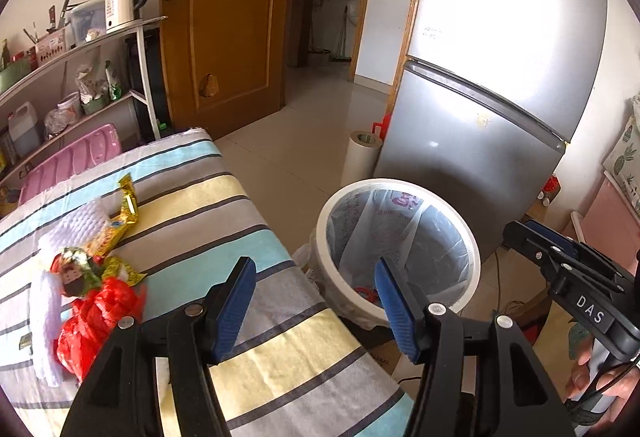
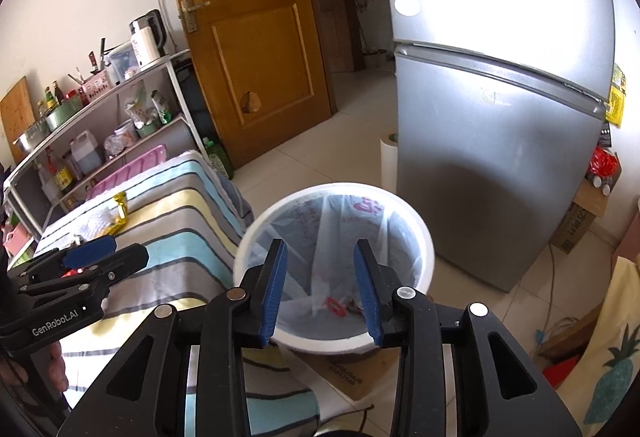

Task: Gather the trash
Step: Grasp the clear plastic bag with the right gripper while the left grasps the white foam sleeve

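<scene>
A white trash bin [image 1: 468, 233] [image 2: 424, 233] lined with a clear bag stands on the floor beside the striped table [image 1: 224, 221] [image 2: 180, 237]; some red and white scraps lie at its bottom. My left gripper [image 1: 316, 277] is open and empty, straddling the table edge and the bin rim. My right gripper [image 2: 320, 277] is open and empty above the bin mouth. On the table's left lies a trash pile: a red plastic bag [image 1: 96, 317], white foam netting [image 1: 44, 325], a yellow-gold wrapper [image 1: 128, 201] [image 2: 120, 211] and a printed snack wrapper [image 1: 76, 269].
A silver fridge [image 1: 500, 97] [image 2: 500, 157] stands right behind the bin, a white roll [image 1: 360, 157] beside it. A shelf rack [image 1: 72, 77] with a kettle and bottles is at left, by a wooden door [image 1: 224, 29]. Cardboard boxes sit on the floor at right [image 2: 576, 225].
</scene>
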Available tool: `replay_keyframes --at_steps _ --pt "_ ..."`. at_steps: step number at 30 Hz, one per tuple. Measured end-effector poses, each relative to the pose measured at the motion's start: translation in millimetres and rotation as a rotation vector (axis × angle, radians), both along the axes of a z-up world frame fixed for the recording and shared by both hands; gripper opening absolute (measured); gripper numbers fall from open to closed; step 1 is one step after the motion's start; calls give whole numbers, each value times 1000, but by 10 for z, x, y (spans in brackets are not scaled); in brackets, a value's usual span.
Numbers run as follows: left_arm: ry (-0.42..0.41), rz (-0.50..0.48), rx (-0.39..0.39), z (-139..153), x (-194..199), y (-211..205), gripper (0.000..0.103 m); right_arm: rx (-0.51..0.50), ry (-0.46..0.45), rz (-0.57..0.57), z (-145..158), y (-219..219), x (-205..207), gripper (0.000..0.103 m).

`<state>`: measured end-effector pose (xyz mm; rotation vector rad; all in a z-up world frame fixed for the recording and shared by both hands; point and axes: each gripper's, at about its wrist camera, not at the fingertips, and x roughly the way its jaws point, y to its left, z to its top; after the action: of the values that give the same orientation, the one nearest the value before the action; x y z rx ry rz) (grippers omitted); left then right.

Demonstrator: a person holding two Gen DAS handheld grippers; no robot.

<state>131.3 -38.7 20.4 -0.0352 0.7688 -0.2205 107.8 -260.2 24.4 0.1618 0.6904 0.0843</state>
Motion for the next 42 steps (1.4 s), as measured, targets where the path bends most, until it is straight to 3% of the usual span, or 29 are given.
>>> replay_keyframes --at_steps 10,24,33,39,42 --pt "-32 150 6 19 -486 891 62 12 -34 146 94 734 -182 45" --pt "-11 398 -19 -148 -954 2100 66 26 44 384 -214 1875 -171 46" --pt "17 431 -33 -300 -960 2396 66 28 131 460 -486 2406 -72 46" --pt "20 390 -23 -362 -790 2412 66 4 178 488 -605 2657 -5 46" --pt "66 351 -27 -443 -657 2416 66 -42 179 486 -647 2742 2 46"
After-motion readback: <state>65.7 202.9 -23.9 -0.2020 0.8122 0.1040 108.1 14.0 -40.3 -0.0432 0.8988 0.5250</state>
